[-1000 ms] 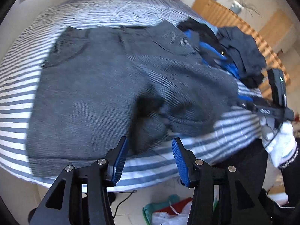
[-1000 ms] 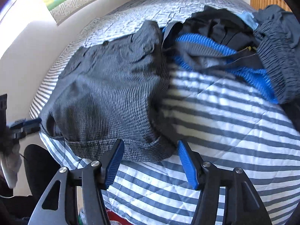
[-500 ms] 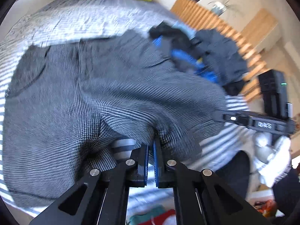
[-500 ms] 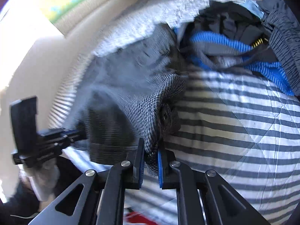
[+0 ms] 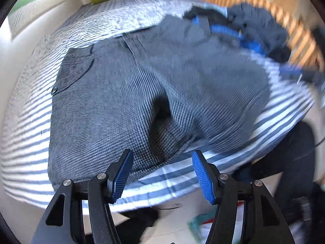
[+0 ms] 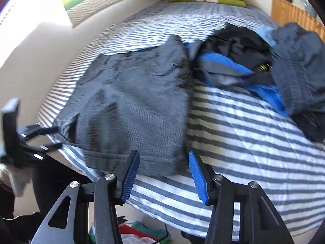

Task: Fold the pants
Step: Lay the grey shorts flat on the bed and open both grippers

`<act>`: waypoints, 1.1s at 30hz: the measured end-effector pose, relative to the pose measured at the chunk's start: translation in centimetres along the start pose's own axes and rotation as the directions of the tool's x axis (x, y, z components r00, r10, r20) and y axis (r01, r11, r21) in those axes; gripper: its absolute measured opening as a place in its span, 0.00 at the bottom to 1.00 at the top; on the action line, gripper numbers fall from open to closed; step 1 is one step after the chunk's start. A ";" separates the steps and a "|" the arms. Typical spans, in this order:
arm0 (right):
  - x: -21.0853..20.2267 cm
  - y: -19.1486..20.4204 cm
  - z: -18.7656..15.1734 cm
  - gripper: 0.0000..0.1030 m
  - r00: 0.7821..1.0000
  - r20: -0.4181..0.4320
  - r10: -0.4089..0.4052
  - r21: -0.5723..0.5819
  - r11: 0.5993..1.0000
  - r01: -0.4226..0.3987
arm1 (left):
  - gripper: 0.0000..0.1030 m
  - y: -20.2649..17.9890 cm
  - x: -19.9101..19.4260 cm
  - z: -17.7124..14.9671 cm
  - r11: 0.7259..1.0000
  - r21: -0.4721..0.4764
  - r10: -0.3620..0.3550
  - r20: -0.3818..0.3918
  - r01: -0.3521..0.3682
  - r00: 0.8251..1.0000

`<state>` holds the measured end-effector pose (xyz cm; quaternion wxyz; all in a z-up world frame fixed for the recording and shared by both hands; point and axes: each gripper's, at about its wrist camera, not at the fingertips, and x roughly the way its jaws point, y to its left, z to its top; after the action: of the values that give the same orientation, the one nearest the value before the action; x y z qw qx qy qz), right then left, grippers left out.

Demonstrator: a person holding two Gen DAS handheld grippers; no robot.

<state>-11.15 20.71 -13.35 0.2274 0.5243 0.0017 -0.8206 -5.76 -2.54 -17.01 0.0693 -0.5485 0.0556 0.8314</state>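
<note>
Your grey pants [image 5: 126, 93] lie spread flat on the striped bed [image 6: 243, 132], hem edge near the bed's front edge, waistband away from you. Both claws are letting go: the left claw [image 5: 162, 172] has its jaws opening, nothing between the pads, hovering just over the crotch-side hem. The right claw [image 6: 164, 172] is opening too, empty, just above the other hem corner.

Risks from here:
- There's a dark puckered ridge [image 5: 160, 109] in the middle of the pants. Fold over it and you bake in a lump; the fold likely ends up crooked.
- The hem sits close to the bed edge. Drag it toward you and the fabric may slide off toward the floor.
- The heap of dark and blue clothes [image 6: 254, 61] touches the pants' far right corner. A wide sweep or a deep pinch there could snag a second garment.
- Pinching too low could catch the bed cover along with the cloth.
- Both views are motion-blurred, so exact hem contact is hard to tell.
</note>
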 end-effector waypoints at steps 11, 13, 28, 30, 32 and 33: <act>2.9 -3.3 -0.8 0.46 0.994 -0.065 -0.084 0.060 0.994 0.088 | 0.11 1.9 -1.0 1.9 0.994 -0.057 -0.095 0.030 0.096 0.995; 2.6 -3.8 -0.7 0.43 0.993 -0.064 -0.097 0.060 0.993 0.101 | 0.13 2.7 -4.6 2.1 0.988 -0.066 -0.131 0.087 0.137 0.988; 2.6 -3.6 13.0 0.46 0.996 0.083 -0.018 -0.019 1.000 0.019 | 0.51 13.2 -4.8 5.2 0.963 -0.268 -0.012 0.081 0.034 0.997; 4.2 -3.4 15.6 0.46 0.998 0.062 -0.022 -0.025 0.999 0.023 | 0.55 15.4 -3.5 6.7 0.955 -0.295 0.024 0.079 0.000 0.997; 5.9 -3.1 17.9 0.46 0.999 0.036 -0.011 -0.040 0.999 0.012 | 0.60 17.8 -2.3 8.7 0.948 -0.315 0.059 0.076 -0.032 0.995; 7.2 -3.1 19.3 0.46 0.999 0.028 -0.021 -0.039 0.999 0.022 | 0.60 19.3 -1.7 10.0 0.935 -0.352 0.070 0.077 -0.039 0.995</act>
<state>-31.36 16.18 -11.56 0.2288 0.5085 0.0205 -0.8299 -17.56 -19.95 -11.21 -0.0500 -0.5129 -0.0808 0.8532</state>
